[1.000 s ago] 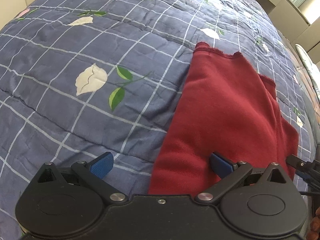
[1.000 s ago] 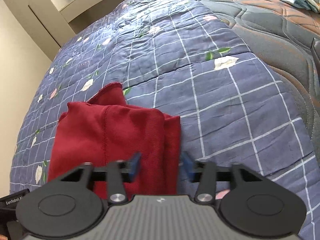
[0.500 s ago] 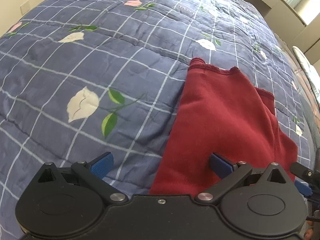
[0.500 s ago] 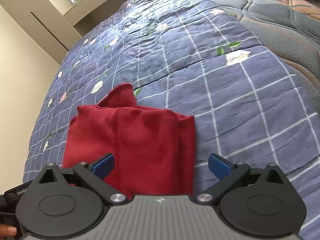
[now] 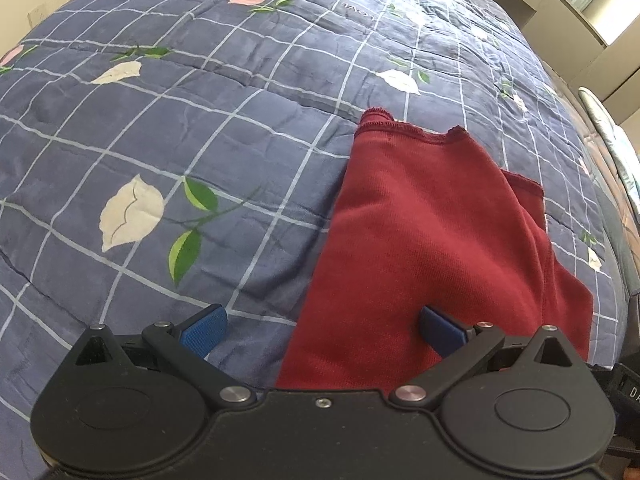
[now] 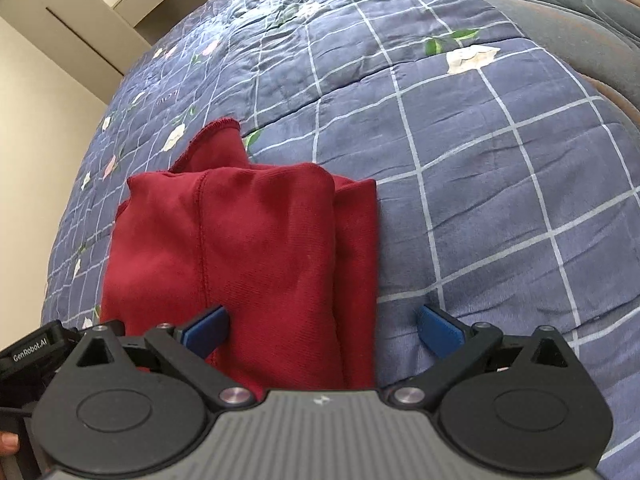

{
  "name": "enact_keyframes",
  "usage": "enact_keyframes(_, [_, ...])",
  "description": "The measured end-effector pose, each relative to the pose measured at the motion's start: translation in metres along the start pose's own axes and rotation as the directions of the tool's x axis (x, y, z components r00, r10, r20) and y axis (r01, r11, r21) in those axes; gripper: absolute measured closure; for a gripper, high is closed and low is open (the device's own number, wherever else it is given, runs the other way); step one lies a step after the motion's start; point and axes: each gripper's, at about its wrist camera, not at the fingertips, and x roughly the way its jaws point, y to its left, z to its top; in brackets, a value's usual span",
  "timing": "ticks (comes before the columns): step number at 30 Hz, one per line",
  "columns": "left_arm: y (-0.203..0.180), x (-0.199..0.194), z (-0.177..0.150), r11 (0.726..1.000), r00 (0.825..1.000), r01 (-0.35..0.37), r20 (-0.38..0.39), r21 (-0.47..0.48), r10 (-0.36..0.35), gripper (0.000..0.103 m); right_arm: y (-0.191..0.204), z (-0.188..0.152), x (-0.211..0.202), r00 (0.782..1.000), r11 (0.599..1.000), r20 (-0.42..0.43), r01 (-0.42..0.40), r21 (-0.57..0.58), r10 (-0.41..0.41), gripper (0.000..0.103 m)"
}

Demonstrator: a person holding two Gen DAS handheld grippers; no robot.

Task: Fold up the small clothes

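Garment (image 5: 420, 240) on quilt (image 5: 180, 140), before both tools.

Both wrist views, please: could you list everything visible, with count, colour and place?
garment: one, dark red, folded, lying on the quilt in front of both grippers.
quilt: one, blue with white grid lines and flower prints, covering the bed.
mattress pad: one, grey and brown quilted, beyond the quilt's far right edge.
cabinet: beige, behind the bed.
left gripper: one, black with blue fingers, open, straddling the garment's left edge.
right gripper: one, black with blue fingers, open, straddling the garment's right edge.
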Motion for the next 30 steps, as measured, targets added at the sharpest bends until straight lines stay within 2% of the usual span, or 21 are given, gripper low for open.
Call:
enact_keyframes(7, [-0.001, 0.003, -0.001, 1.0, 1.0, -0.005, -0.008, -0.011, 0.005, 0.0, 0.003, -0.003, -0.001, 1.0, 1.0, 0.006, 0.013, -0.023, -0.013, 0.0])
enact_keyframes(12, [0.002, 0.003, 0.002, 0.999, 0.999, 0.014, -0.034, -0.03, -0.015, 0.001, 0.006, -0.003, -0.004, 0.999, 0.999, 0.02, 0.027, 0.02, -0.027, 0.003])
enact_keyframes(15, [0.003, 0.004, 0.005, 0.998, 0.997, 0.047, -0.061, -0.042, -0.05, 0.001, 0.008, -0.006, -0.008, 0.999, 0.999, 0.044, 0.024, 0.032, -0.025, 0.014])
enact_keyframes(17, [0.003, 0.005, 0.007, 0.997, 0.995, 0.063, -0.069, -0.035, -0.066, 0.001, 0.008, -0.008, -0.01, 0.999, 0.999, 0.049, 0.01, 0.043, -0.012, 0.025])
enact_keyframes(19, [0.002, 0.007, 0.01, 0.997, 0.993, 0.08, -0.082, -0.02, -0.081, 0.002, 0.008, -0.009, -0.011, 0.999, 0.998, 0.051, -0.014, 0.063, 0.011, 0.029])
enact_keyframes(27, [-0.008, 0.011, 0.022, 0.985, 0.976, 0.175, -0.13, 0.006, -0.172, 0.018, 0.018, -0.015, -0.014, 0.997, 0.995, 0.08, 0.008, 0.096, -0.016, 0.047])
enact_keyframes(30, [-0.012, 0.011, 0.024, 0.984, 0.975, 0.175, -0.142, 0.029, -0.169, 0.02, 0.025, -0.017, -0.017, 0.995, 0.996, 0.096, 0.012, 0.092, -0.021, 0.062])
